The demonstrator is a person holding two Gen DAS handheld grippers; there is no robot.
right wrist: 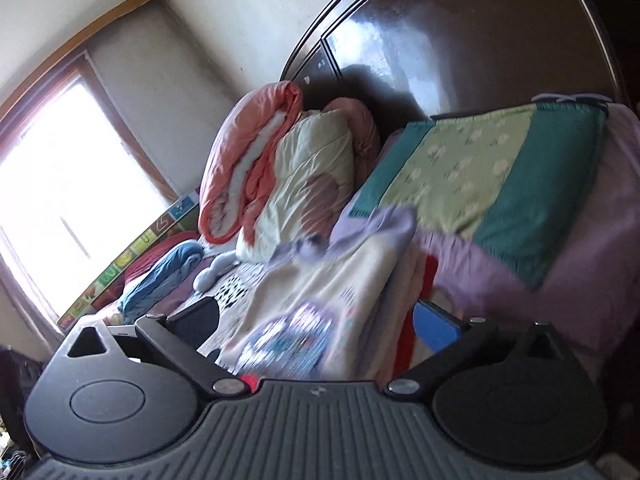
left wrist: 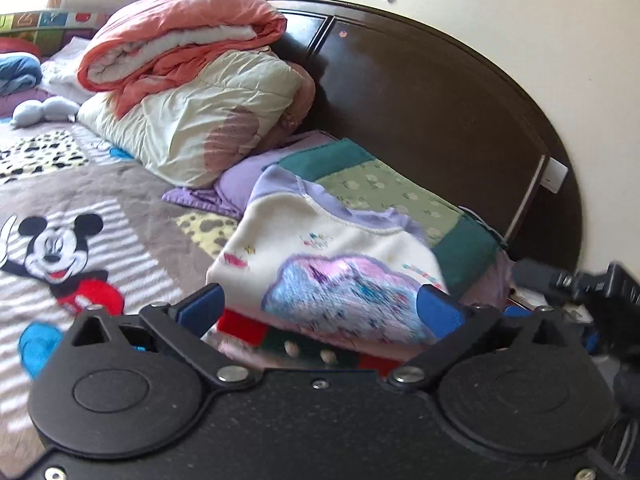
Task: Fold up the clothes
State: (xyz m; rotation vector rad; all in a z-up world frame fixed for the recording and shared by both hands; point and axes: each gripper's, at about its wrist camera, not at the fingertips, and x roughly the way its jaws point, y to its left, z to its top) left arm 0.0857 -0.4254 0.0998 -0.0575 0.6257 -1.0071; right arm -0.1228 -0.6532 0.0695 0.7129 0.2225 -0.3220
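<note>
Both grippers, left (left wrist: pixel 320 308) and right (right wrist: pixel 316 320), are spread wide around a folded sweater (left wrist: pixel 320 256). Only the right view shows a window (right wrist: pixel 60 200).

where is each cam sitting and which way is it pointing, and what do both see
Left wrist: sits on the left gripper, faces the headboard over the folded cream top; both blue fingers show, and the other gripper at far right.
Right wrist: sits on the right gripper, tilted, faces the headboard and window; its fingers show, set wide apart.
Shared: cream top, green patchwork pillow, rolled duvets.
</note>
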